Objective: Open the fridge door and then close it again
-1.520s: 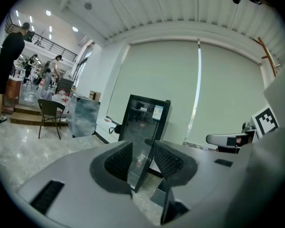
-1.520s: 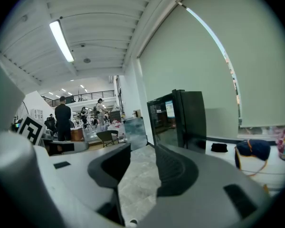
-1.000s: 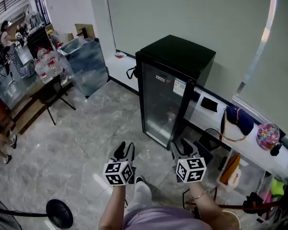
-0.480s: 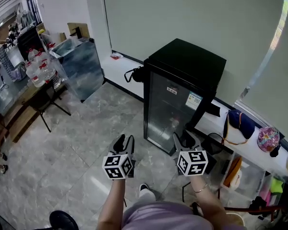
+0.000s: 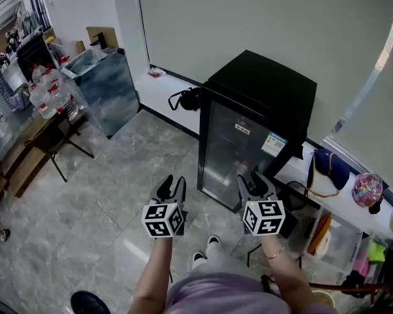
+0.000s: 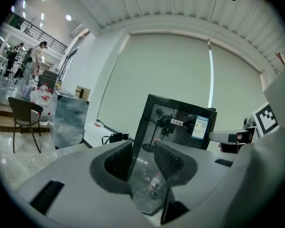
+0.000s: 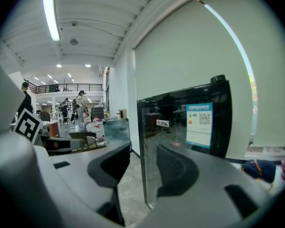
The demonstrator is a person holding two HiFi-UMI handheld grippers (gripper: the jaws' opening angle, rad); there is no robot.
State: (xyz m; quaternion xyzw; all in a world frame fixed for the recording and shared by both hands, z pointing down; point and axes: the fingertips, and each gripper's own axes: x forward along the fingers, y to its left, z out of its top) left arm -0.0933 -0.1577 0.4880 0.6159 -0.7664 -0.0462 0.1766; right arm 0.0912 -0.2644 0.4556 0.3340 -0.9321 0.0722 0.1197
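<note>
While fridge door (image 5: 236, 156) shut, contents unclear (reflections).

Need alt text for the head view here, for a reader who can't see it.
Seen from above, a black glass-door fridge stands closed against a pale wall. In front of it are the left gripper and right gripper, jaws apart and empty, not touching it. A blue bag lies on a white ledge to its right.

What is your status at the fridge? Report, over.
Left gripper and right gripper open, empty. Fridge door shut, not yet touched. Nothing between grippers and door.
</note>
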